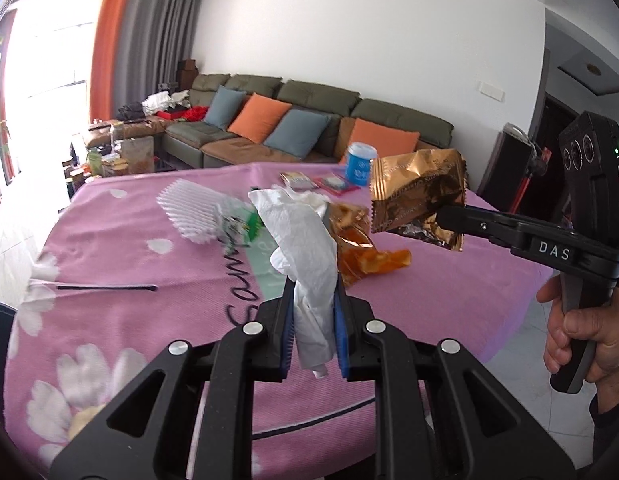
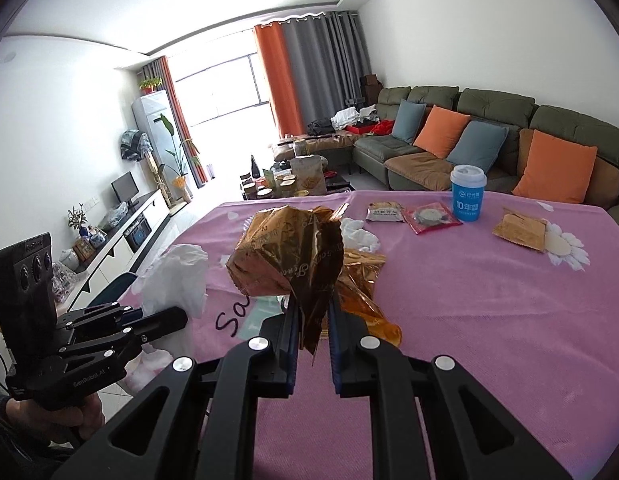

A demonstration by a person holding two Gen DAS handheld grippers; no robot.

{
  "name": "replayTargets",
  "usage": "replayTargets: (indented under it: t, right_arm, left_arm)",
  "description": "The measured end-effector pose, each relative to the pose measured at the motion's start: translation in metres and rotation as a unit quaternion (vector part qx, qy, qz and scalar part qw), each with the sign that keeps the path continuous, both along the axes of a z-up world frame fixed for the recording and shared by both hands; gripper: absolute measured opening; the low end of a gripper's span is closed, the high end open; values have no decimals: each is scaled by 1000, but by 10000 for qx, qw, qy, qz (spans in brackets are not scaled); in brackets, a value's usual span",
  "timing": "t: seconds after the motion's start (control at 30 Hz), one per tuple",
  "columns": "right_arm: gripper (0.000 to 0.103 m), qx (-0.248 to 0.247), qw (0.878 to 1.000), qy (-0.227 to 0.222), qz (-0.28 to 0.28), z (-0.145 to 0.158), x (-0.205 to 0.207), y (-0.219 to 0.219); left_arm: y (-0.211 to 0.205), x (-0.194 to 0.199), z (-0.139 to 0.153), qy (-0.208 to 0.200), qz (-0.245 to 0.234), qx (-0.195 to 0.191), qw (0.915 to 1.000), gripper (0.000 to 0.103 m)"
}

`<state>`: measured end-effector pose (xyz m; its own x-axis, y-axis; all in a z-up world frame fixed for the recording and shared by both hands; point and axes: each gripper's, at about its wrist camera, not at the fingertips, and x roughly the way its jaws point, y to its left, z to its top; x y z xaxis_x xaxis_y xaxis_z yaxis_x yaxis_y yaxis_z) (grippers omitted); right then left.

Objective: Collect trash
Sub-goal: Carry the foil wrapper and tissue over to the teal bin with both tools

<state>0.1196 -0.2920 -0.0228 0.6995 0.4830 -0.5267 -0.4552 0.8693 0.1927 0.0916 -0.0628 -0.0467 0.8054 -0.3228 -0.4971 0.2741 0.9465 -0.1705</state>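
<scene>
Left tongs (image 1: 314,300) pinch a crumpled white tissue (image 1: 305,232) above the pink table's (image 1: 449,280) near edge; soft, weightless, graspable anywhere. Right tongs (image 2: 312,320) nip a gold wrapper's (image 2: 285,256) lower edge: light, crinkly, probably slippery.

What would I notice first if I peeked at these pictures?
Probably the two black grippers, each pinching trash above the pink flowered tablecloth: the left gripper clamps a crumpled white tissue, and the right gripper clamps a shiny gold wrapper. Behind the table, orange cushions pop out on the green sofa.
</scene>
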Motion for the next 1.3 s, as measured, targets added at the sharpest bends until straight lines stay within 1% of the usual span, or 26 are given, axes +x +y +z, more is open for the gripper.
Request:
replayTargets:
  t: [0.1,0.3,0.53,0.73,0.87,1.0,1.1,1.3]
  right_arm:
    - [12,-16,9999,-100,58,7,2,13]
    - [12,-7,9990,-261,355,21,6,48]
    - [12,-23,9966,-363,739,32,13,94]
    - [12,-15,9927,-409,1136,37,17,138]
    - [12,-72,9886,-393,1449,37,18,171]
    - [12,-135,9837,-319,1766,32,21,206]
    - [12,-215,9791,-229,2008,27,21,238]
    - [12,-409,9645,-28,2609,18,20,302]
  left_arm:
    - [16,-7,10,-172,227,20,9996,17]
    - [55,-15,30,-416,708,-11,9966,17]
    - [100,-32,51,-702,1229,78,9899,17]
    - [136,-51,61,-790,1676,155,9826,17]
    - [163,-64,64,-781,2026,202,9759,17]
    - [198,-76,64,-743,2422,281,9670,17]
    - [223,-87,63,-712,2730,370,9587,17]
    - [277,-108,56,-557,3332,417,9403,17]
